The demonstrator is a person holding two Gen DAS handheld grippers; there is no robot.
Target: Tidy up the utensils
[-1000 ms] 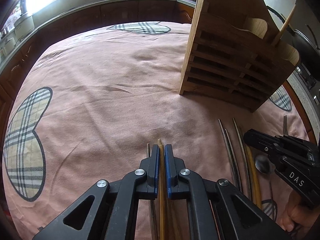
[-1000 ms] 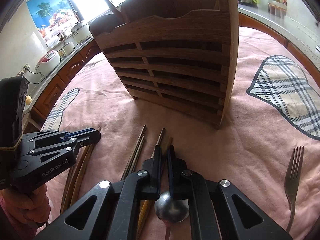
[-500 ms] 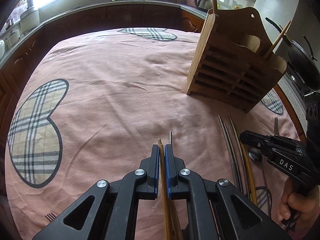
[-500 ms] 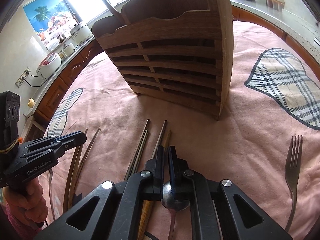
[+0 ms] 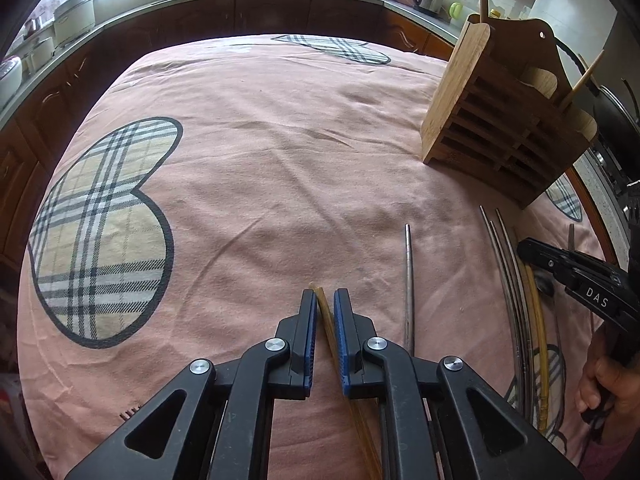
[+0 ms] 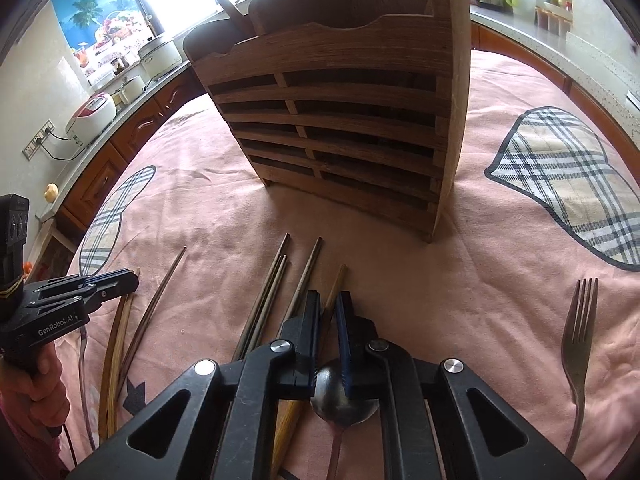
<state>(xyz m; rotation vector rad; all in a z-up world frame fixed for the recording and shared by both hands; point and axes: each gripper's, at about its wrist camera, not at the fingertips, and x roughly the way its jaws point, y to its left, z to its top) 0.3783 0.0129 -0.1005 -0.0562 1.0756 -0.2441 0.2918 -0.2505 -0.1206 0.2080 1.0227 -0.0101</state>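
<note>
A: L tool (image 5: 325, 300)?
B: I had it nearly closed on a chopstick (image 5: 326, 320), above the tabletop (image 5: 260, 184).
A: R tool (image 6: 329, 304)?
B: Narrow gap, gripping nothing, over the spoon (image 6: 340, 400), near the rack (image 6: 340, 120).

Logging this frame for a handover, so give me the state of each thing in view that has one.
left gripper: shut on a wooden chopstick, lifted off the cloth
right gripper: nearly closed, empty, over a spoon
wooden holder: upright, utensils inside
metal chopstick: lying flat
fork: lying flat, apart from the others
</note>
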